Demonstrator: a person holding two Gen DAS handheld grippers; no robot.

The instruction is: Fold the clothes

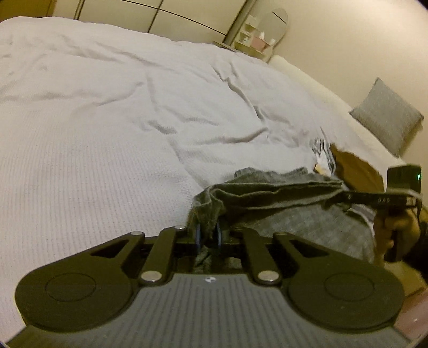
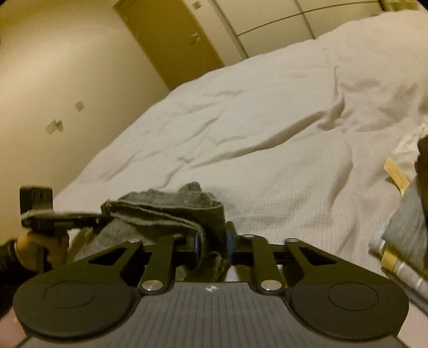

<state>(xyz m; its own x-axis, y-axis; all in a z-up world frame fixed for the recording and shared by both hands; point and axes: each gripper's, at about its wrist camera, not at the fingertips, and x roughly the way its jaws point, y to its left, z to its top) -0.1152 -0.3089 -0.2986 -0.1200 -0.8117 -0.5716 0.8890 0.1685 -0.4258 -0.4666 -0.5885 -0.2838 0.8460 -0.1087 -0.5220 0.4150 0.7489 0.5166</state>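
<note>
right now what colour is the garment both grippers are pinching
Grey, a heathered knit garment; clearest in the left wrist view.

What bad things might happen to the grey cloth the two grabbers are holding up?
1. Each gripper pinches only a bunched edge of the grey garment, left gripper and right gripper, so a corner might slip out.
2. The cloth hangs crumpled between them, so the fold may land crooked.
3. The stack of folded clothes lies close; a swing might knock it.

A bed (image 1: 107,112) covered in a rumpled white blanket is seen, with a grey pillow (image 1: 388,116) at its head, a wooden door (image 2: 171,40) and an arched mirror (image 1: 278,25) beyond.
</note>
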